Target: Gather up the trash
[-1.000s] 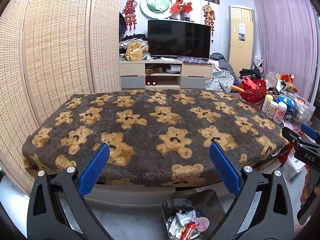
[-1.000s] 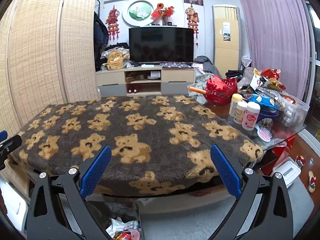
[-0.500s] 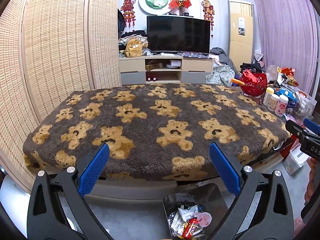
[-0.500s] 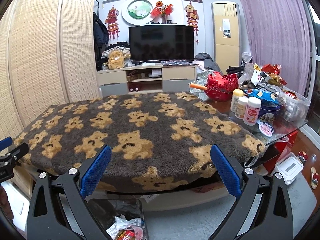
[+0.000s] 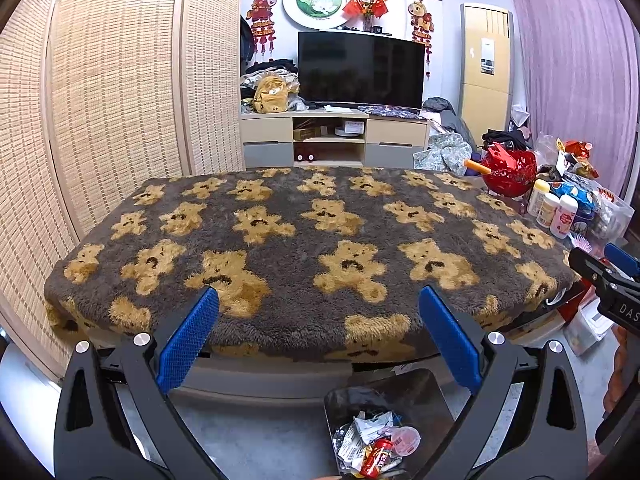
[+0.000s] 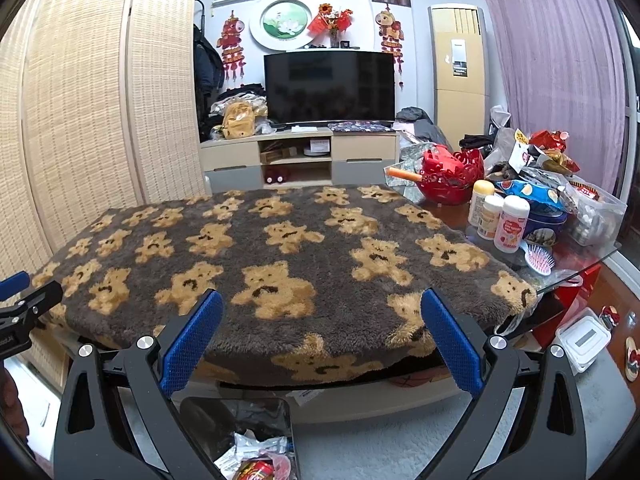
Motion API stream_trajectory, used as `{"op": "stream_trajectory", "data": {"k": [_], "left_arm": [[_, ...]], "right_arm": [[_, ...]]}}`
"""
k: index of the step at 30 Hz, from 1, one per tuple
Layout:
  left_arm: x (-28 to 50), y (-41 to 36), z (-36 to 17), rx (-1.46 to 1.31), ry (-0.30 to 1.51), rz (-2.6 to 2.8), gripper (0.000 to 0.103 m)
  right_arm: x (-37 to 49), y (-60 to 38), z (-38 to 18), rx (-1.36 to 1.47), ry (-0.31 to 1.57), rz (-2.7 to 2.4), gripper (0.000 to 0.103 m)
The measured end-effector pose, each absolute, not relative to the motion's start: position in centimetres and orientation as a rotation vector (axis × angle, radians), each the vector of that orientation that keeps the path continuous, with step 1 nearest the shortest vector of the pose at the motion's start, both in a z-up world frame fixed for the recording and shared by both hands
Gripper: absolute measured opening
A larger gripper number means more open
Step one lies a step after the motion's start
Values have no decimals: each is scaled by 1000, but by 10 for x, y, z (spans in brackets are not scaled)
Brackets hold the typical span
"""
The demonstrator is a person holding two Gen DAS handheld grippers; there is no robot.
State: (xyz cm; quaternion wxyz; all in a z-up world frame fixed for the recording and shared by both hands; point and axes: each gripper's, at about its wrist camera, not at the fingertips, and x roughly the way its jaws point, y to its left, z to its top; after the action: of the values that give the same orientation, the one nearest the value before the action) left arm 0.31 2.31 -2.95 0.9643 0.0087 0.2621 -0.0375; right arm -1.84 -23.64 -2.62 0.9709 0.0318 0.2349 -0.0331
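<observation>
A dark metal trash bin (image 5: 424, 390) (image 6: 200, 412) stands on the floor below the table's front edge. Crumpled wrappers (image 5: 370, 426) (image 6: 250, 446) and a red can (image 5: 376, 458) (image 6: 254, 472) lie in it. The table carries a brown bear-print plush cover (image 5: 304, 240) (image 6: 280, 256) with no loose trash showing on it. My left gripper (image 5: 318, 306) hangs open above the bin, nothing between its blue pads. My right gripper (image 6: 322, 308) is open too, empty, held over the table's front edge; it also shows at the right edge of the left wrist view (image 5: 608, 272).
Bottles (image 6: 510, 224), a red basket (image 6: 450, 178), snack bags, a clear tub and a pink hairbrush (image 6: 540, 260) crowd the table's right end. A woven folding screen (image 5: 112, 92) stands left. A TV (image 5: 360, 70) on a low cabinet sits behind. A white box (image 6: 584, 338) lies on the floor at right.
Both grippers have risen and pulled back slightly, so the table looks lower and more of the bin shows. Both stay open and empty.
</observation>
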Motion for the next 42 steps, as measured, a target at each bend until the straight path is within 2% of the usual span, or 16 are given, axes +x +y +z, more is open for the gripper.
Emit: {"op": "stream_trajectory", "data": {"k": [42], "left_arm": [[3, 30, -26, 13, 522, -67, 95]], "right_arm": [[-18, -237, -28, 85, 485, -63, 100]]}}
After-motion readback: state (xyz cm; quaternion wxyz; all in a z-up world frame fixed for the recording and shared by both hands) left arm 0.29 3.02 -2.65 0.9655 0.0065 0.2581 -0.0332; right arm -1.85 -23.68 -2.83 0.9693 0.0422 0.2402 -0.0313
